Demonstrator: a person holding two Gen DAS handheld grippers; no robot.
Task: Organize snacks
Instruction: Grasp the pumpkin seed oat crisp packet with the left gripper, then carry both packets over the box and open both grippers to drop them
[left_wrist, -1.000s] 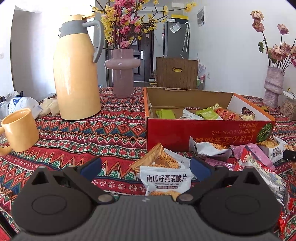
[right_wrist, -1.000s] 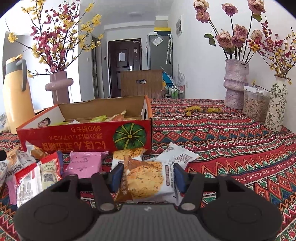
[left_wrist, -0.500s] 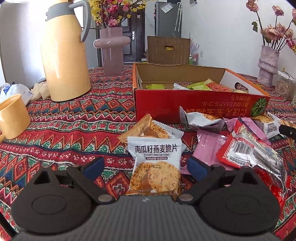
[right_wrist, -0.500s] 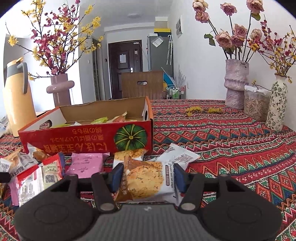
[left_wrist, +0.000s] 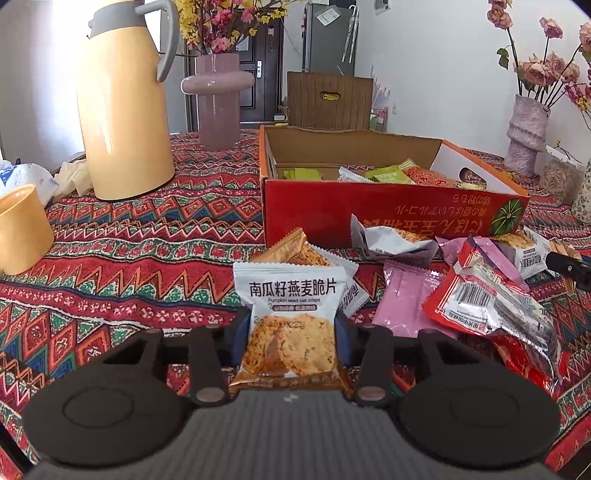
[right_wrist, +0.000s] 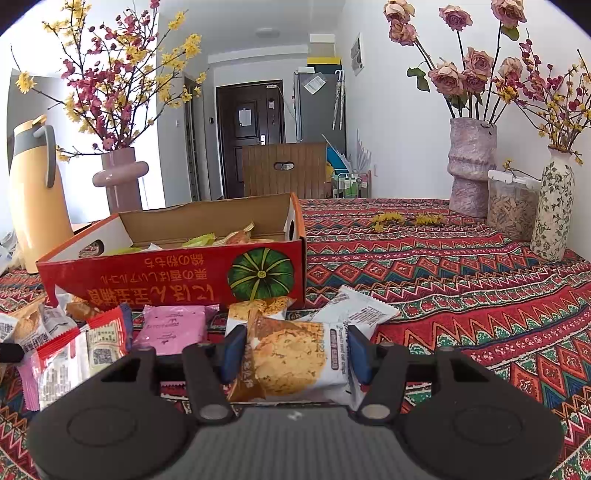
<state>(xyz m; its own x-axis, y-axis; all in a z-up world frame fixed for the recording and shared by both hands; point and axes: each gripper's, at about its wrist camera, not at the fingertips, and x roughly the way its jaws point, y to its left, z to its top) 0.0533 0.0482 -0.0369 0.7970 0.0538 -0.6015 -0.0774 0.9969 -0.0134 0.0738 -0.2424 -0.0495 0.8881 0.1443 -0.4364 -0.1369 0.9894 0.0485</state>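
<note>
My left gripper (left_wrist: 291, 338) is shut on a white pumpkin seed oat crisp packet (left_wrist: 291, 306), held upright in front of the red cardboard box (left_wrist: 388, 210). My right gripper (right_wrist: 293, 354) is shut on another oat crisp packet (right_wrist: 291, 356), held sideways just in front of the same red box (right_wrist: 177, 275). The box holds several green, white and orange snack packets. Loose packets lie before it: pink (left_wrist: 402, 295), red and silver (left_wrist: 487, 299), white (left_wrist: 391, 240). The pink packet (right_wrist: 173, 326) and the red packet (right_wrist: 85, 350) also show in the right wrist view.
A yellow thermos jug (left_wrist: 123, 103), a yellow mug (left_wrist: 20, 229) and a pink vase (left_wrist: 218, 96) stand to the left. Vases with flowers (right_wrist: 471, 166) and a seed jar (right_wrist: 511, 205) stand at the right. A patterned red cloth (right_wrist: 461, 266) covers the table.
My left gripper has shut on the oat crisp packet, which now stands upright between the fingers. My right gripper has kept its packet and barely moved.
</note>
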